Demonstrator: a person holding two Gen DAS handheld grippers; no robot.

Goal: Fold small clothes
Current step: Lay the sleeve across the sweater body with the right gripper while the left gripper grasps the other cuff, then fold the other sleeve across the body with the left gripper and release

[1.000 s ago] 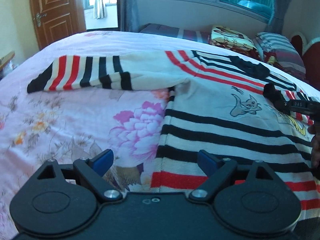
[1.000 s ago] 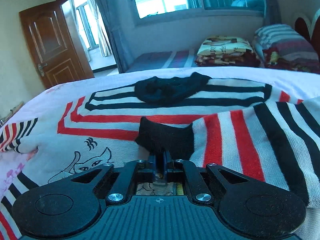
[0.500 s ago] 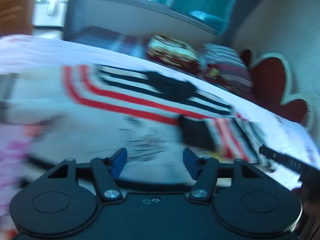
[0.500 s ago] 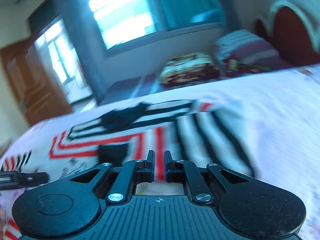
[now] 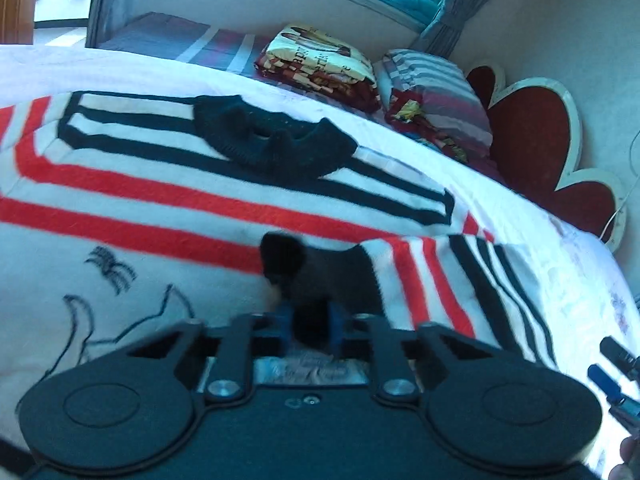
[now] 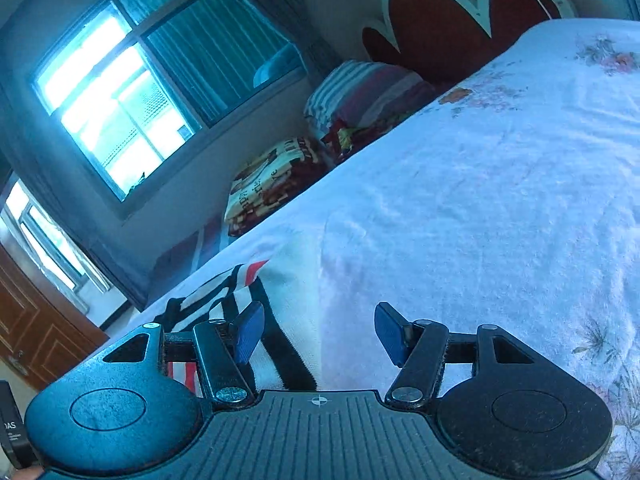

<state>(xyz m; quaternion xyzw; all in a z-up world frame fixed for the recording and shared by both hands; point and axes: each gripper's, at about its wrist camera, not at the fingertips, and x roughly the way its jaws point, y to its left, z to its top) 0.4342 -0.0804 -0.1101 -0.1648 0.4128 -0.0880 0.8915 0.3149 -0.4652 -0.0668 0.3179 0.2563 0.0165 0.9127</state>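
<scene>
A small white sweater (image 5: 132, 200) with red and black stripes, a black collar (image 5: 272, 144) and a cat drawing lies flat on the bed. Its right sleeve (image 5: 440, 280) is folded in over the chest. My left gripper (image 5: 311, 326) is shut on the sleeve's black cuff (image 5: 304, 272), low over the sweater. My right gripper (image 6: 318, 334) is open and empty, tilted, over the bedsheet just right of the sweater's striped edge (image 6: 256, 320). Its blue fingertips (image 5: 604, 376) also show at the right edge of the left wrist view.
The floral bedsheet (image 6: 500, 200) stretches to the right. A red scalloped headboard (image 5: 532, 148), a striped pillow (image 5: 436, 92) and a folded printed blanket (image 5: 320, 60) lie beyond the bed's far side. A window (image 6: 132, 96) and a wooden door (image 6: 36, 332) are behind.
My right gripper let go of the black cuff, opened and swung away to the right. My left gripper moved right across the sweater and shut on that cuff.
</scene>
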